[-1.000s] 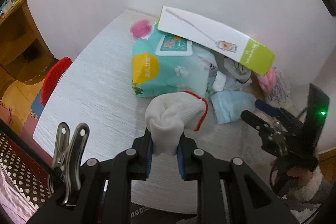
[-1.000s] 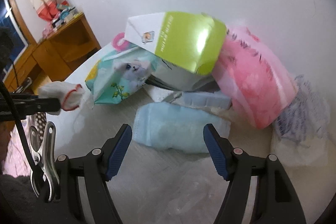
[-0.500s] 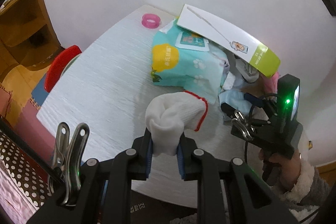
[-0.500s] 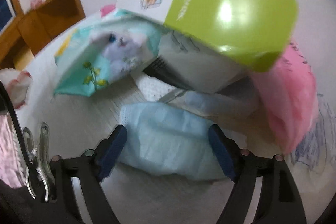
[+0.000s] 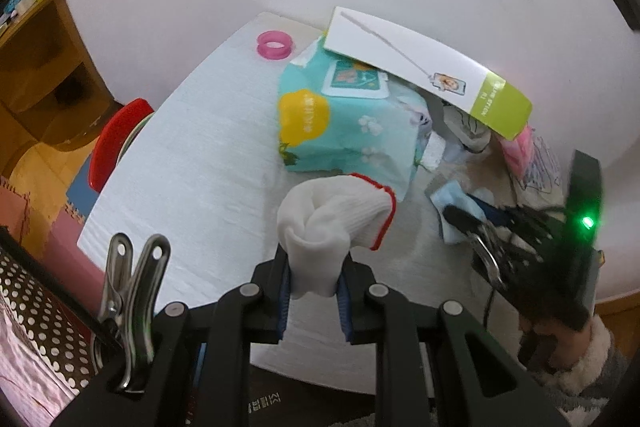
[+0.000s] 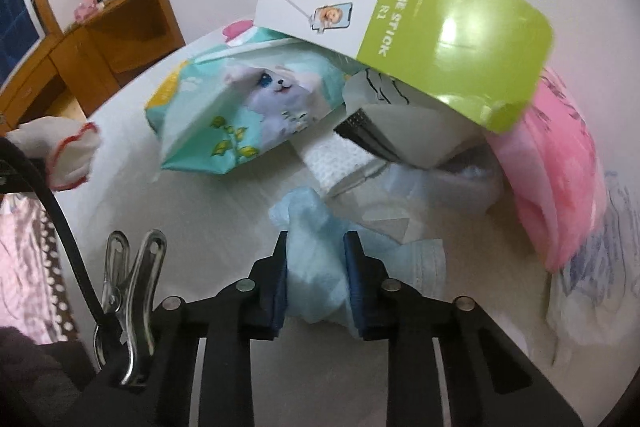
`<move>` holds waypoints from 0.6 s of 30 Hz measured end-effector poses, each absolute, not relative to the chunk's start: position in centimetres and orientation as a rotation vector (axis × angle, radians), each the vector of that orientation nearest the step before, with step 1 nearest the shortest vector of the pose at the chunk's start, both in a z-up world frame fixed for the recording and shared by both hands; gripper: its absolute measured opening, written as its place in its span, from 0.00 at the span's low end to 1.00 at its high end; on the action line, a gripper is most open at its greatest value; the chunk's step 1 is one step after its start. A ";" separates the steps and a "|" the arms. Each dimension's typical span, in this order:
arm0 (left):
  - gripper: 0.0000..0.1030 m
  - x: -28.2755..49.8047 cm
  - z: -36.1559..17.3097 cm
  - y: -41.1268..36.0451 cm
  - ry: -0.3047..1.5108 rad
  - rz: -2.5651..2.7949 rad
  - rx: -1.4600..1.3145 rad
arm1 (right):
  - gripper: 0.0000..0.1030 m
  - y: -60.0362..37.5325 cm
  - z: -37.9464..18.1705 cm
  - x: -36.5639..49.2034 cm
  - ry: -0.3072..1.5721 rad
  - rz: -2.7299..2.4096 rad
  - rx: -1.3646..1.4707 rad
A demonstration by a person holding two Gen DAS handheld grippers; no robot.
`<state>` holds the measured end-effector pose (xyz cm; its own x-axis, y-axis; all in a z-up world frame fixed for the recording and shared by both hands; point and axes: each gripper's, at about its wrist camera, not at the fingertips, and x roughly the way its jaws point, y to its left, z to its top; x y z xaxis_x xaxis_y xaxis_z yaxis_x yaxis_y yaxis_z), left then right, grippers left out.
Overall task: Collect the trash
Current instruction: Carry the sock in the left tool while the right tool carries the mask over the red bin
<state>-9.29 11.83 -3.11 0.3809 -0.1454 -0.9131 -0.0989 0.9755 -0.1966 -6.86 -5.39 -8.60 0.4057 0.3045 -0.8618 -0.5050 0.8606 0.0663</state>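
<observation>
My left gripper [image 5: 314, 259] is shut on a balled white knit glove [image 5: 332, 215] with a red cuff edge, held above the white table [image 5: 192, 155]. The glove [image 6: 68, 155] also shows at the left edge of the right wrist view. A light blue face mask [image 6: 308, 211] lies crumpled at the front of the trash pile. My right gripper [image 6: 316, 247] has its jaws closing on it, and the blue pads press the bunched mask from both sides. In the left wrist view the right gripper [image 5: 466, 213] sits over the mask [image 5: 450, 195], held by a hand in a fleecy sleeve.
Behind the mask are a teal wet-wipe pack [image 5: 348, 123], a white and green selfie-stick box [image 5: 420, 67] leaning on top, a pink bag [image 6: 560, 167] and a scribbled white plastic bag [image 6: 592, 267]. A pink ring [image 5: 274, 45] lies at the far corner. A red chair [image 5: 116, 143] stands left of the table.
The right gripper moved forward and down onto the blue mask and its jaws went from wide apart to pinching it. The left gripper kept its hold on the glove.
</observation>
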 end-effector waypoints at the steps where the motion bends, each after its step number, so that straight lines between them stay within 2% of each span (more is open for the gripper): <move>1: 0.19 -9.1 -3.1 11.6 1.184 -0.035 -0.235 | 0.25 -5.6 -8.3 -7.2 1.041 0.519 -0.209; 6: 0.19 -8.7 -2.9 10.8 1.181 -0.047 -0.225 | 0.25 -6.4 -6.2 -8.2 1.032 0.549 -0.162; 18: 0.19 -9.2 -1.7 10.3 1.154 0.002 -0.200 | 0.25 -5.7 0.2 -10.8 0.871 0.699 -0.153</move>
<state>-9.22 10.34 -1.69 0.4066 -0.1008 -0.9080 -0.1046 0.9822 -0.1559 -10.77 -5.73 0.22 0.4396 0.5000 -0.7461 -0.6201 0.7699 0.1506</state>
